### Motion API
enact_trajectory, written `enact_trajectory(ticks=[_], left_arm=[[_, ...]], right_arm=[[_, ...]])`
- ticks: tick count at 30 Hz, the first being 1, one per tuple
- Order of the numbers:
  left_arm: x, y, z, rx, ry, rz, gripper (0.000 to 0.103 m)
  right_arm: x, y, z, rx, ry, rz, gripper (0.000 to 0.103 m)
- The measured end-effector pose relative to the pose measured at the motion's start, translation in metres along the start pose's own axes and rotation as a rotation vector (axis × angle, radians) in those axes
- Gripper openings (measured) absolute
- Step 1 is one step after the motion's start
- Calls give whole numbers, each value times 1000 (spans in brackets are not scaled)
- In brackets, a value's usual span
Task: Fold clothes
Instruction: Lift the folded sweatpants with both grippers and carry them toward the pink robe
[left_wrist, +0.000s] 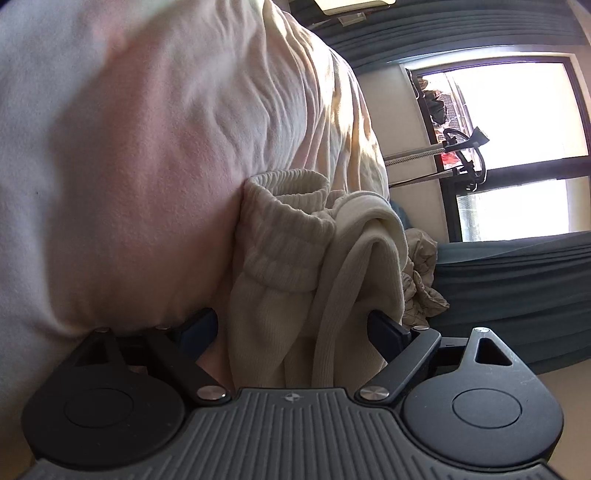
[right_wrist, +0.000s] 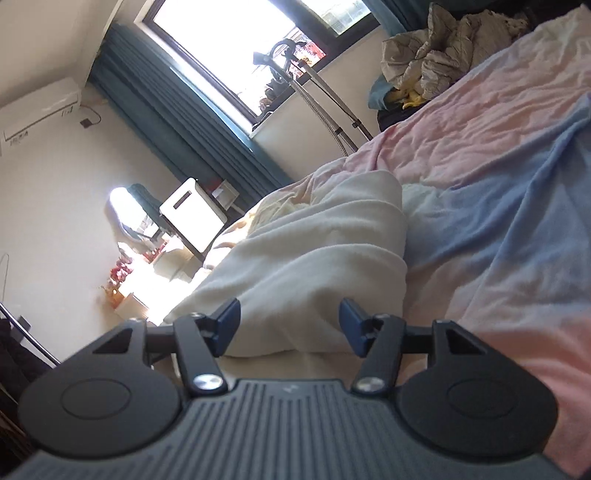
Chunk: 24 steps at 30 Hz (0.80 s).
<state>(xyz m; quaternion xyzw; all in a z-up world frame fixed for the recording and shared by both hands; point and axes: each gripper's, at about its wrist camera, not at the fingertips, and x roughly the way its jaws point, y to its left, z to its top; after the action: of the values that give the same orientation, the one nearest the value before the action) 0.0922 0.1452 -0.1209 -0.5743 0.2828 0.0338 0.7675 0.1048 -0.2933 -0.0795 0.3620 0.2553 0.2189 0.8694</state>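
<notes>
A cream knitted garment (left_wrist: 295, 266) with a ribbed cuff (left_wrist: 291, 206) lies bunched on the pink and blue bedsheet (left_wrist: 129, 147). My left gripper (left_wrist: 291, 328) is open, its jaws standing either side of the bunched cloth without pinching it. In the right wrist view the same cream garment (right_wrist: 314, 266) lies in a soft heap on the bedsheet (right_wrist: 498, 184). My right gripper (right_wrist: 290, 325) is open with the near edge of the heap between its jaws.
A crumpled beige quilt (right_wrist: 443, 44) lies at the far end of the bed. A window (right_wrist: 258, 48) with blue curtains (right_wrist: 177, 110), a garment steamer stand (right_wrist: 321, 92), a white appliance (right_wrist: 192, 214) and a wall air conditioner (right_wrist: 37, 110) stand beyond the bed.
</notes>
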Motion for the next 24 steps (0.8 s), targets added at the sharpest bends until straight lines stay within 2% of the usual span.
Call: enact_trajectory(ticks=[2, 5, 7, 11, 13, 15, 18, 21, 23, 24], left_arm=[[4, -1, 0, 5, 6, -41, 84], [12, 2, 1, -11, 24, -101, 82], [17, 5, 3, -25, 30, -111, 82], [26, 3, 4, -15, 30, -116, 82], [29, 1, 3, -1, 24, -118, 78], [31, 1, 3, 8, 19, -126, 74], [37, 1, 5, 10, 15, -135, 71], [42, 1, 6, 7, 18, -139, 72], [41, -1, 7, 23, 12, -143, 72], [38, -1, 7, 32, 6, -146, 67]], right_arm=[[-6, -13, 8, 109, -31, 10, 63], [0, -27, 17, 167, -29, -44, 66], [12, -37, 22, 214, 3, -48, 78], [38, -46, 25, 229, 64, -19, 78], [48, -48, 24, 205, 73, -28, 87], [55, -48, 24, 185, 77, -40, 88], [66, -51, 23, 178, 91, -47, 89], [87, -62, 22, 207, 126, -4, 89], [92, -61, 21, 194, 123, -5, 86], [91, -57, 20, 175, 111, -15, 81]])
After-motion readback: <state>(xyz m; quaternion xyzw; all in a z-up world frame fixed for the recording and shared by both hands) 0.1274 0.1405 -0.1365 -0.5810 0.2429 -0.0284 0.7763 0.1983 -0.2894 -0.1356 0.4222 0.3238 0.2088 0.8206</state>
